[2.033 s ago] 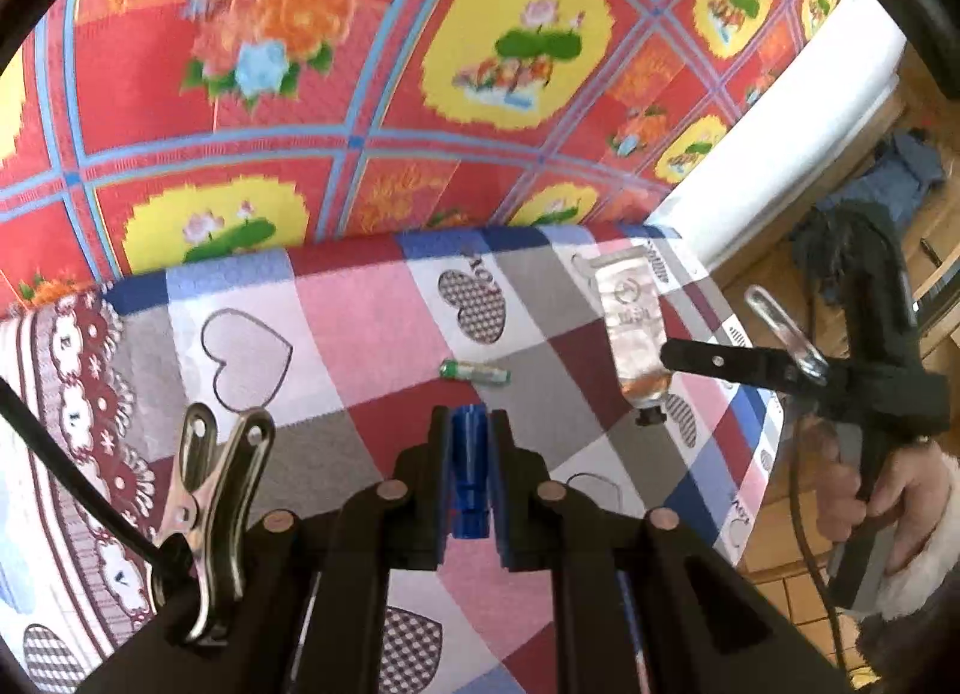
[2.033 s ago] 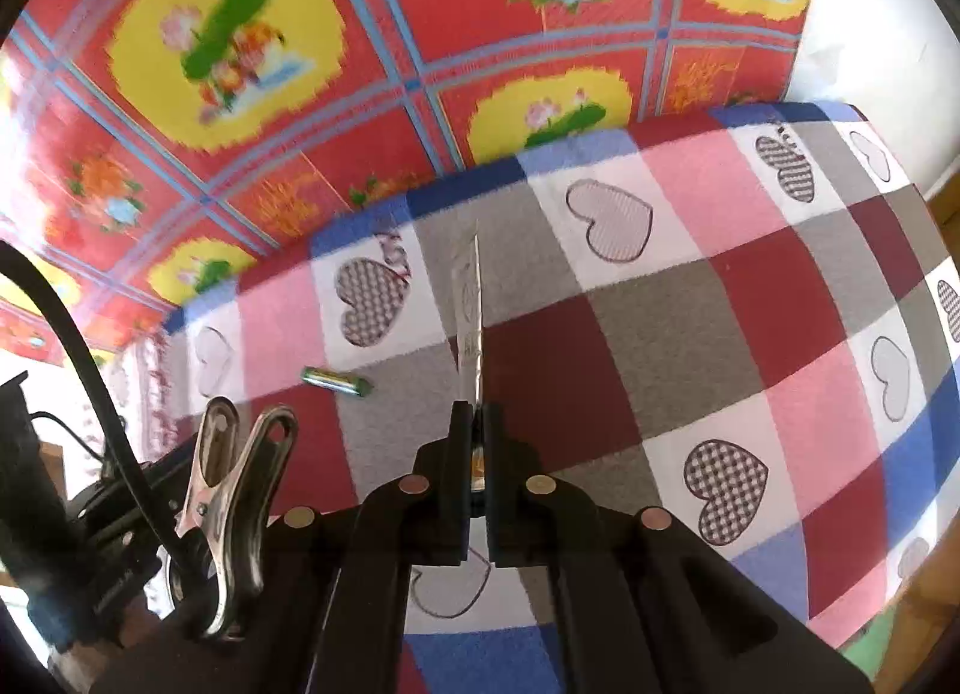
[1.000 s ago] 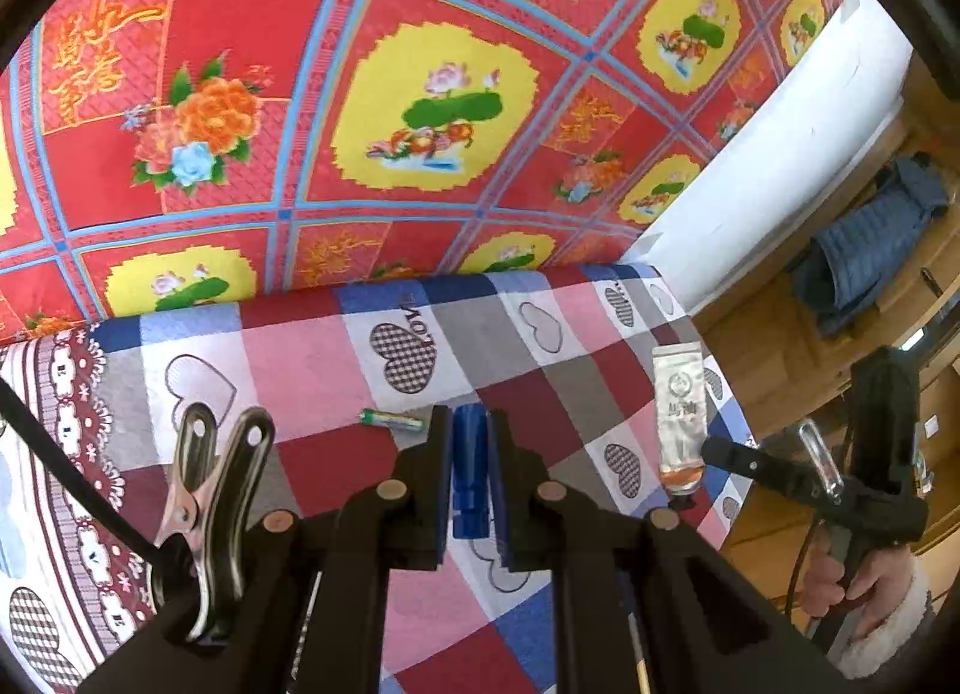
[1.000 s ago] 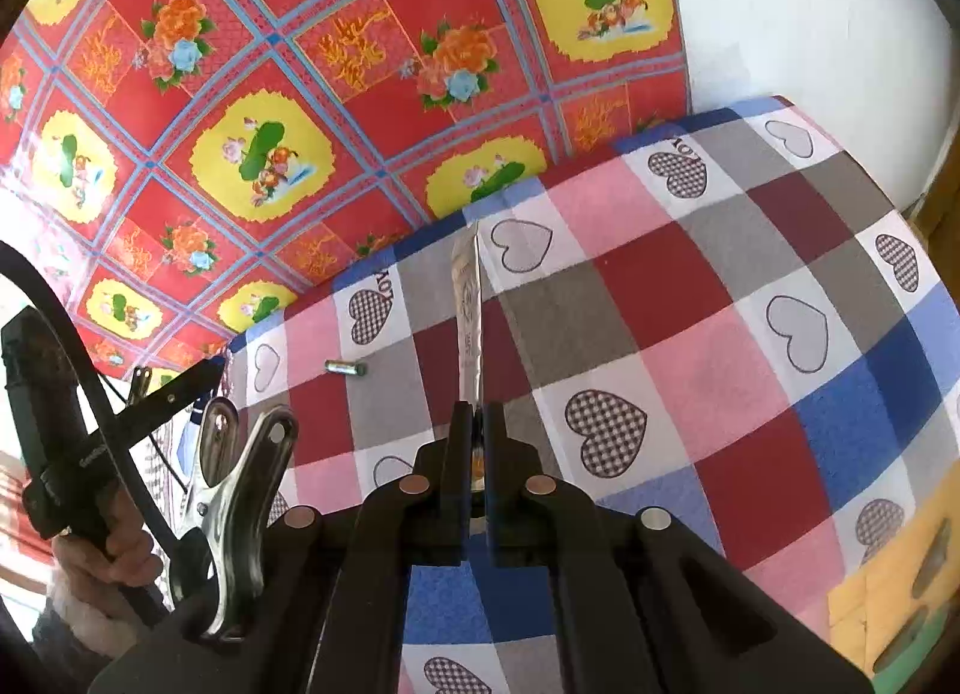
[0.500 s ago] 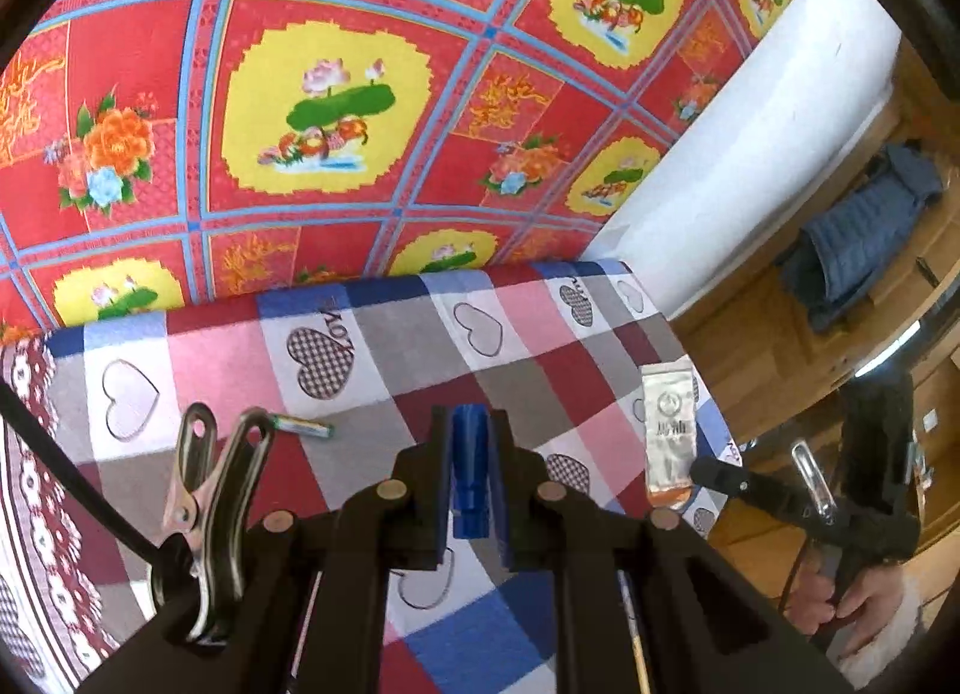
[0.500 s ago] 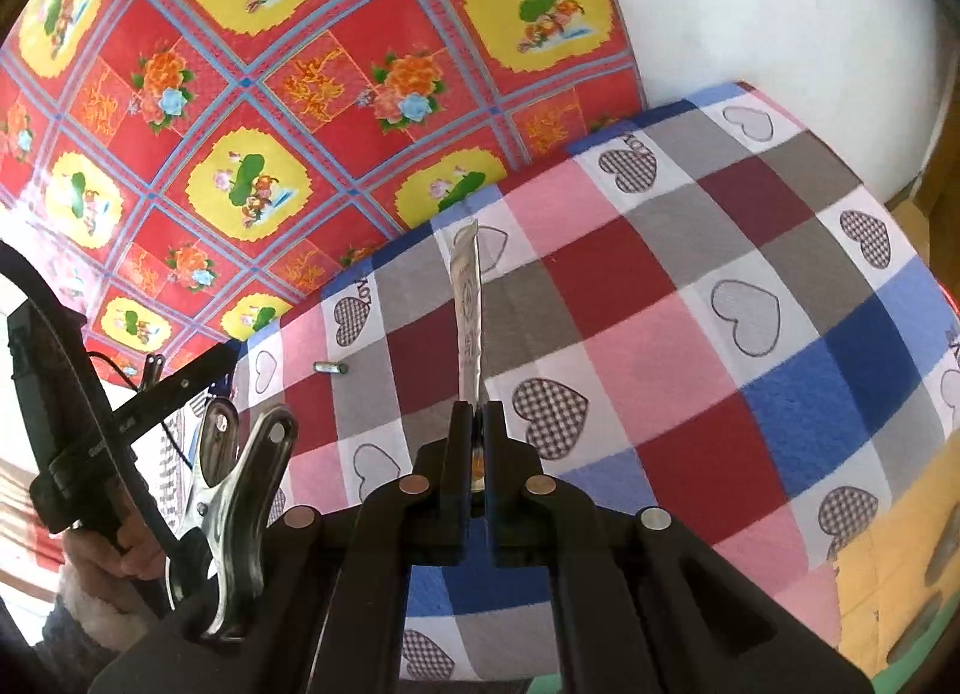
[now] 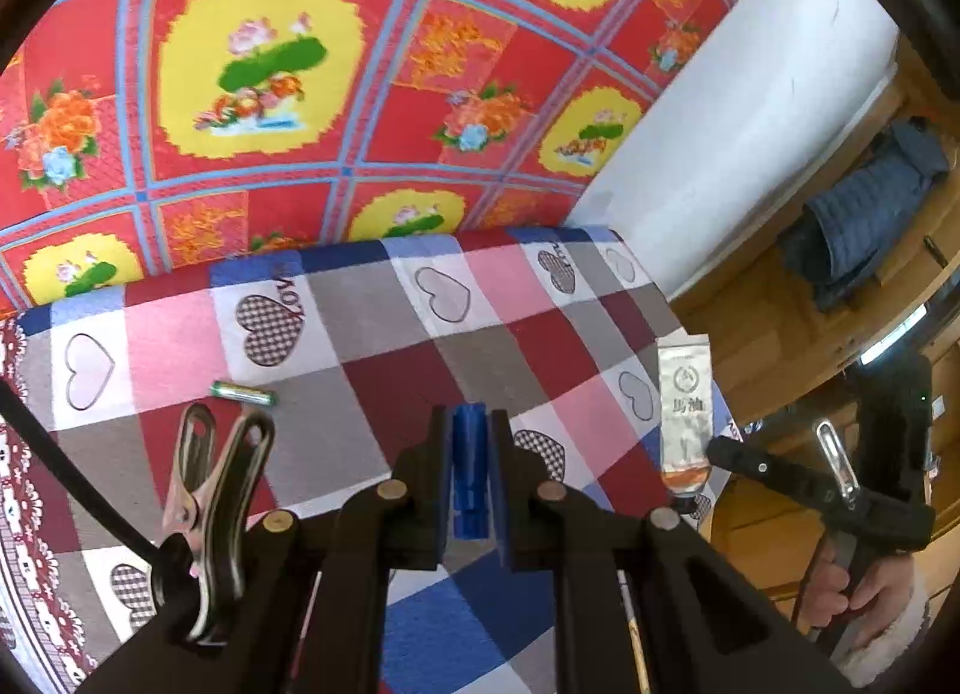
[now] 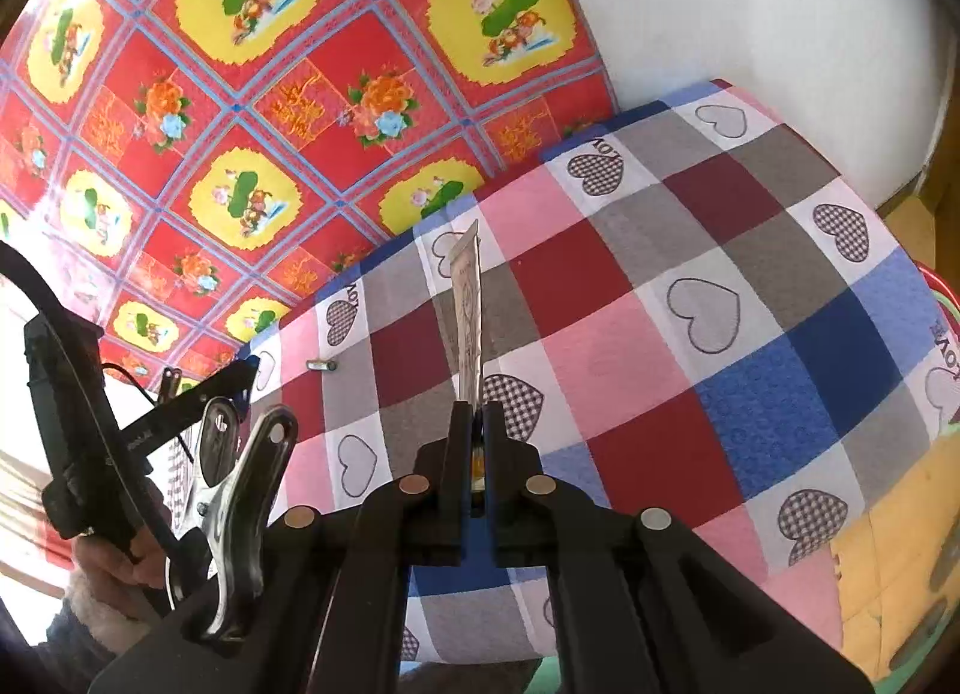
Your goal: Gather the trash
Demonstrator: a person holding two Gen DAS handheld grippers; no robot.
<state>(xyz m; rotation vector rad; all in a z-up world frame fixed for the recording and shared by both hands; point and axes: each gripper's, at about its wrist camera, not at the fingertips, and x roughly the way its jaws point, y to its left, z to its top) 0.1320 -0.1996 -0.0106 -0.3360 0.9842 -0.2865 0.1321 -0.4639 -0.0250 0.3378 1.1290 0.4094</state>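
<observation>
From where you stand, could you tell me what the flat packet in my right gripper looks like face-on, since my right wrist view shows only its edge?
Observer: It is a clear sachet printed with a round emblem and characters, with a little orange residue at the end clamped in the right gripper.
Operator: Thank you. Is the left gripper carrying anything?
Observer: Yes, the left gripper is shut on a small blue plastic piece.
Operator: And the small item lying on the cloth?
Observer: It is a green battery, lying on the checked cloth apart from both grippers.
</observation>
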